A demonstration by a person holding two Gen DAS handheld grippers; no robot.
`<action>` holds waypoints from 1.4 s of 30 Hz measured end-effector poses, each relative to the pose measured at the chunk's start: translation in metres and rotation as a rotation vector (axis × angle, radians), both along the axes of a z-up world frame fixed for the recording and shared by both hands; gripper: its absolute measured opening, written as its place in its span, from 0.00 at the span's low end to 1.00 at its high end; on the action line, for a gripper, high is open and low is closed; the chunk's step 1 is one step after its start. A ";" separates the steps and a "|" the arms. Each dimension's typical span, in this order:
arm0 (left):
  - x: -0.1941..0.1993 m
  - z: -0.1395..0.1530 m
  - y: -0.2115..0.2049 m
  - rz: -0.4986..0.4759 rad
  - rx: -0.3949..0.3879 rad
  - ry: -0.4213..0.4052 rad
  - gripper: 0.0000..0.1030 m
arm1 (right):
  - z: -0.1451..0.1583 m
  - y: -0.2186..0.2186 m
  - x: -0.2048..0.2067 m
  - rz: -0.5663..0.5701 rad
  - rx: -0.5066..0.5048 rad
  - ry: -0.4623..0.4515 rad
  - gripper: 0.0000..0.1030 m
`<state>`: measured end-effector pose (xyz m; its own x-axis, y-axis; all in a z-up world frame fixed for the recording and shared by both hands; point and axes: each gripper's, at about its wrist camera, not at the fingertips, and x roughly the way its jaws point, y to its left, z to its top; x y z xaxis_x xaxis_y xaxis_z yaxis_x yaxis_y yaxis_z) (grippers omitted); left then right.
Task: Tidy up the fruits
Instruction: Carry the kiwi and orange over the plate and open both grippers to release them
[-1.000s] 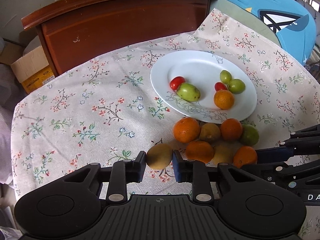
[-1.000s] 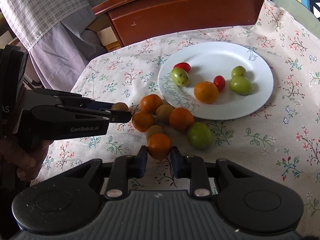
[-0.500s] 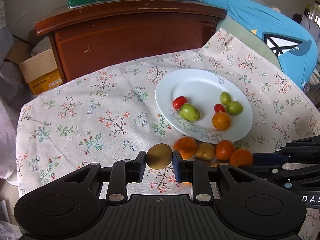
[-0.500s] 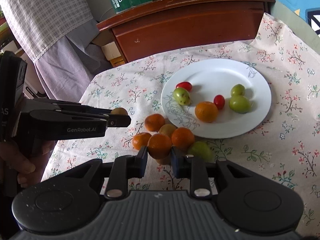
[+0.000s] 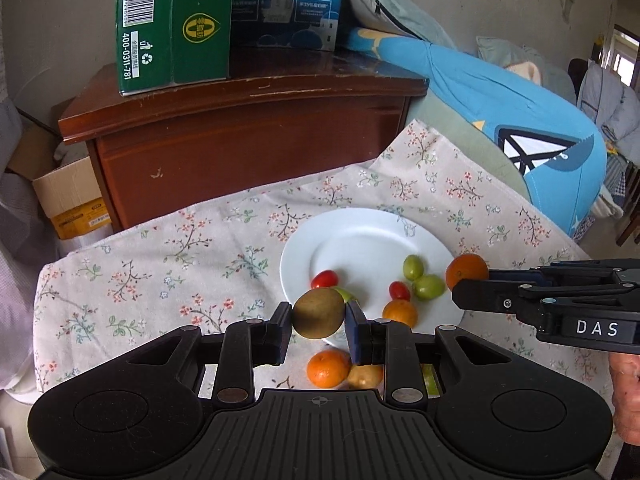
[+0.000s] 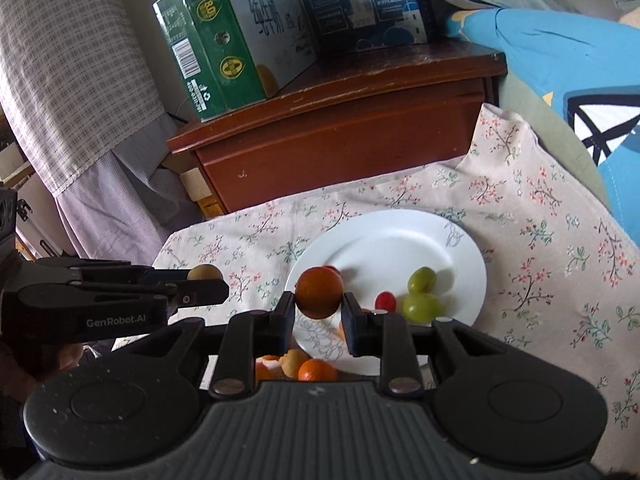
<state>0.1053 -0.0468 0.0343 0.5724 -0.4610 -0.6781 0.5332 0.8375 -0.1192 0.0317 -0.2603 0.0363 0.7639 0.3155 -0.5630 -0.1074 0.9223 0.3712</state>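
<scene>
A white plate (image 5: 360, 236) holds cherry tomatoes, green fruits and an orange, while the left gripper (image 5: 318, 320) clamps a kiwi (image 5: 318, 313), long axis level, and the right gripper (image 6: 319, 307) clamps a tangerine (image 6: 319, 292).

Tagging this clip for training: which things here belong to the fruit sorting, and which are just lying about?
Part of the job:
kiwi in left gripper
orange in right gripper
white plate
loose fruit pile

Lying about:
green carton
blue carton
wooden cabinet
cardboard box
</scene>
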 end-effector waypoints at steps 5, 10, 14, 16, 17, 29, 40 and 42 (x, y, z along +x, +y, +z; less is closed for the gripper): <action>0.012 0.008 -0.013 0.007 -0.034 -0.015 0.25 | 0.006 -0.015 0.011 -0.041 0.009 -0.012 0.25; 0.028 0.009 -0.023 0.022 -0.077 0.000 0.25 | 0.007 -0.028 0.023 -0.084 0.010 -0.020 0.25; 0.039 0.003 -0.032 0.030 -0.074 0.001 0.25 | 0.004 -0.035 0.032 -0.104 0.016 -0.013 0.25; 0.044 -0.003 -0.037 0.030 -0.065 0.004 0.25 | 0.001 -0.037 0.038 -0.112 0.017 -0.005 0.25; 0.046 -0.007 -0.039 0.032 -0.063 0.010 0.25 | -0.002 -0.038 0.042 -0.116 0.016 0.001 0.25; 0.052 -0.041 -0.061 -0.006 -0.082 0.064 0.25 | -0.034 -0.038 0.079 -0.117 0.034 0.080 0.25; 0.050 -0.057 -0.075 -0.031 -0.055 0.079 0.27 | -0.051 -0.035 0.093 -0.115 0.025 0.118 0.26; 0.048 -0.056 -0.077 -0.033 -0.048 0.073 0.28 | -0.050 -0.034 0.093 -0.123 0.016 0.107 0.28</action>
<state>0.1538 -0.1240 -0.0217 0.5065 -0.5112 -0.6944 0.5486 0.8123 -0.1979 0.1244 -0.2939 -0.0139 0.7331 0.2327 -0.6391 0.0474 0.9199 0.3894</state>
